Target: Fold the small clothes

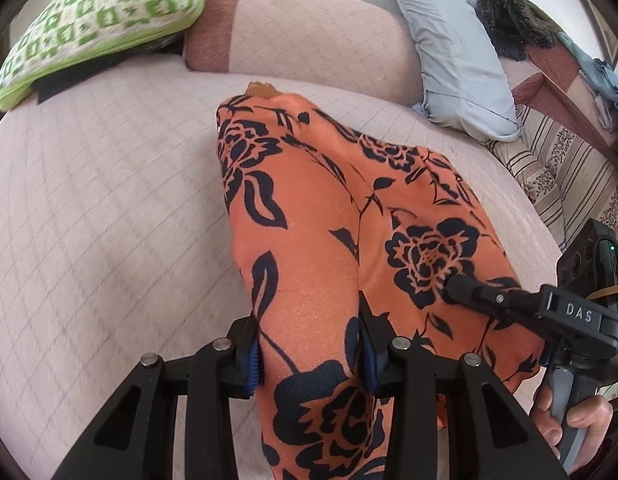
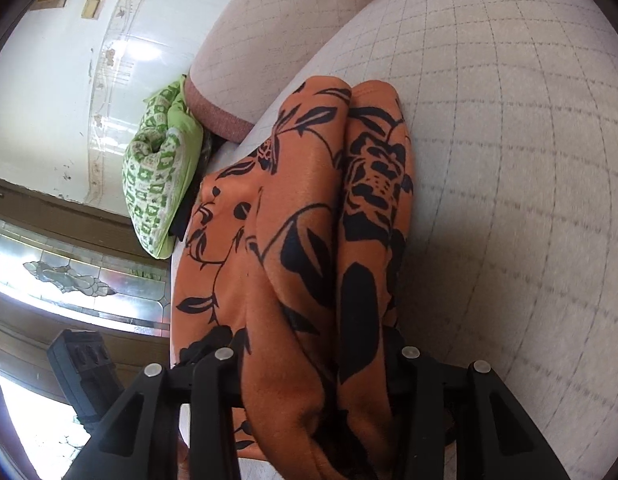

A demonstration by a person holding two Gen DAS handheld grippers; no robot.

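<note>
An orange garment with a dark blue floral print (image 2: 309,216) is seen bunched into two long folds on a pale quilted sofa seat (image 2: 509,160). Its near end is clamped between the jaws of the black right gripper (image 2: 317,356), the fabric filling the gap. A green-and-white patterned cushion (image 2: 157,184) is propped at the seat's far left edge, beside a padded armrest with a reddish-brown band (image 2: 237,80). A white tiled wall (image 2: 69,80) and a leaded glass panel (image 2: 69,276) are recorded at left.
</note>
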